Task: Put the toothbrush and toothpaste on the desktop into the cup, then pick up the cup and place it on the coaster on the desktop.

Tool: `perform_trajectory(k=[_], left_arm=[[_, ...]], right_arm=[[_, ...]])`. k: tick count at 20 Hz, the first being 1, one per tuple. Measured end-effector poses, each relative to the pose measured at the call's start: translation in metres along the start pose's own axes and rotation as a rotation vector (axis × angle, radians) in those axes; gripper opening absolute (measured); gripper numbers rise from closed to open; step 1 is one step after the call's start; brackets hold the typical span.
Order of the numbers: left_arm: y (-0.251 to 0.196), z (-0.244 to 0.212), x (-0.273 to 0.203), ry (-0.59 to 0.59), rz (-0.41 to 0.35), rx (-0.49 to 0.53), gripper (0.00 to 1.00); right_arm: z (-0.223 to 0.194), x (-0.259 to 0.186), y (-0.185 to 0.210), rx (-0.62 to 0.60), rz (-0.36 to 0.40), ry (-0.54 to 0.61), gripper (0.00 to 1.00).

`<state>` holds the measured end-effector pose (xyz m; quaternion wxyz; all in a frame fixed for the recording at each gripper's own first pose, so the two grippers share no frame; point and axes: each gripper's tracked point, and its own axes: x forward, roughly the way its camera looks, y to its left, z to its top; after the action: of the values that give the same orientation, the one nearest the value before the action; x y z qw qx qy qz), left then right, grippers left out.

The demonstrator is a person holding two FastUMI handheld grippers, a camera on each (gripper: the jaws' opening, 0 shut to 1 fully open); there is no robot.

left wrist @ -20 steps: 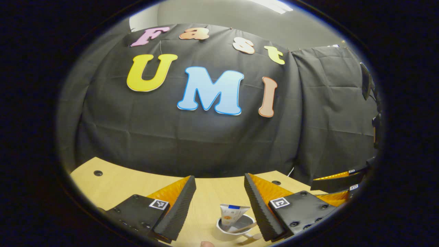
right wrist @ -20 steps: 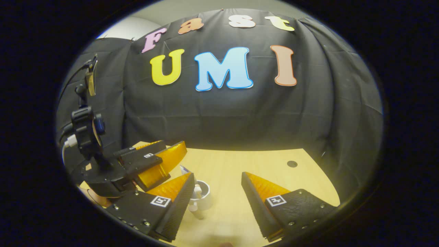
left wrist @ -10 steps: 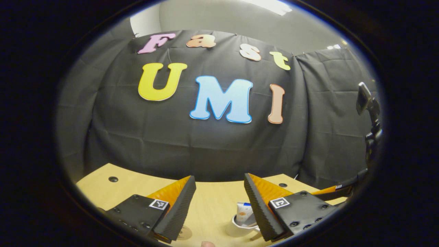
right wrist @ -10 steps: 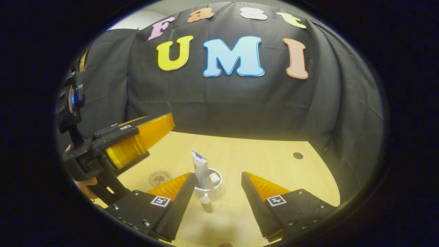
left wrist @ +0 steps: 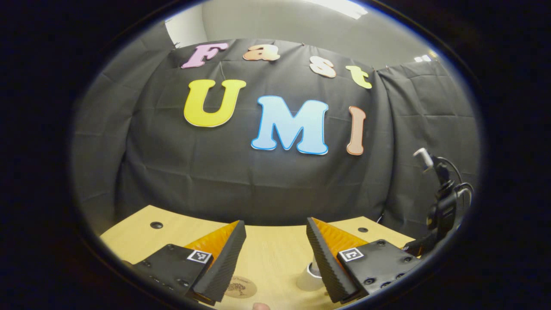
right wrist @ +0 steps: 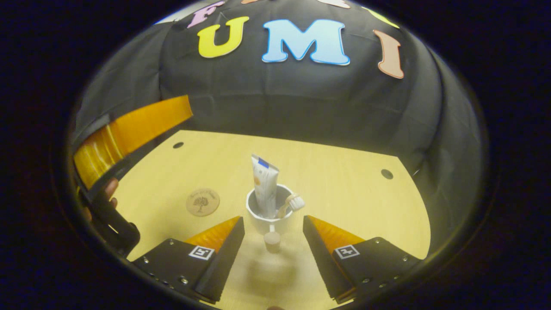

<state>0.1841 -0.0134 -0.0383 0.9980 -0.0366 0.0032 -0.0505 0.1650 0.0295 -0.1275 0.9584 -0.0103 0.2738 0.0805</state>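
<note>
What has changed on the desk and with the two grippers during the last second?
The right gripper has drawn back and tilted down, so the cup now sits centred just ahead of its open fingers. The left gripper has moved off to the left, and the coaster has come into sight. Nothing was taken hold of or let go. The toothpaste and toothbrush stay in the cup, which stays on the desk, off the coaster.

The left gripper view sits low over the worktop [left wrist: 275,254], facing nearly level at the booth wall, with the cup [left wrist: 309,279] close at 5 o'clock. The right gripper view looks from higher, tilted down, with the cup [right wrist: 270,215] near at 6 o'clock. Both share the cup, the coaster [left wrist: 239,286] [right wrist: 202,202] and the worktop.
</note>
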Motion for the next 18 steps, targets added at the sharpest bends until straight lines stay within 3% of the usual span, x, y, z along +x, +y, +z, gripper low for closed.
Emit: perform_trajectory(k=[11,18], left_arm=[[0.008,-0.001,-0.008,0.02,-0.01,-0.023,0.92],[0.018,-0.015,-0.009,0.054,0.008,-0.06,0.91]], right_arm=[[-0.041,0.03,0.005,0.024,0.014,0.3,0.87],[-0.049,0.046,0.004,-0.015,0.008,0.398,0.87]])
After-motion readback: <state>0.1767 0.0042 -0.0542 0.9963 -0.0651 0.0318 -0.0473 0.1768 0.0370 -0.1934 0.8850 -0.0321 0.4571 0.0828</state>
